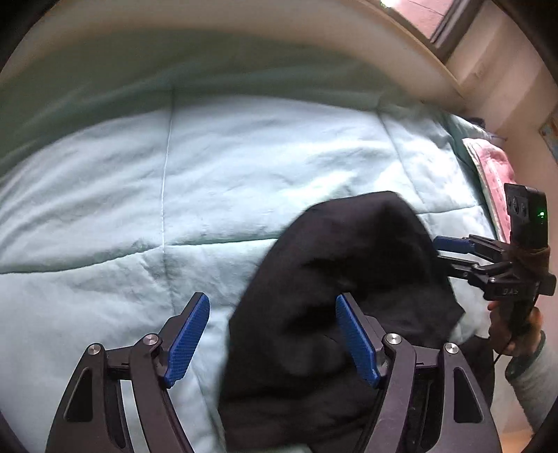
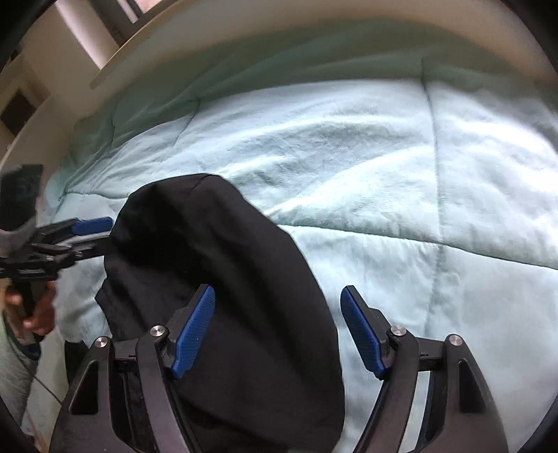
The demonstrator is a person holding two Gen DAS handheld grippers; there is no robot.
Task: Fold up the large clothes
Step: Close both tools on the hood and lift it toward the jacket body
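A black garment (image 1: 334,296) lies bunched in a long heap on the pale blue quilt (image 1: 139,181); it also shows in the right wrist view (image 2: 223,285). My left gripper (image 1: 272,306) is open, its jaws wide apart above the garment's left edge, holding nothing. My right gripper (image 2: 277,299) is open too, above the garment's right edge. Each gripper shows in the other's view, at the garment's side: the right one (image 1: 443,251) and the left one (image 2: 101,230).
The quilt (image 2: 401,181) covers a bed and spreads wide beyond the garment. A pale headboard or wall (image 1: 209,35) curves along the far side. A pink blanket (image 1: 495,174) lies at the bed's right edge. A window (image 1: 429,14) is at the back.
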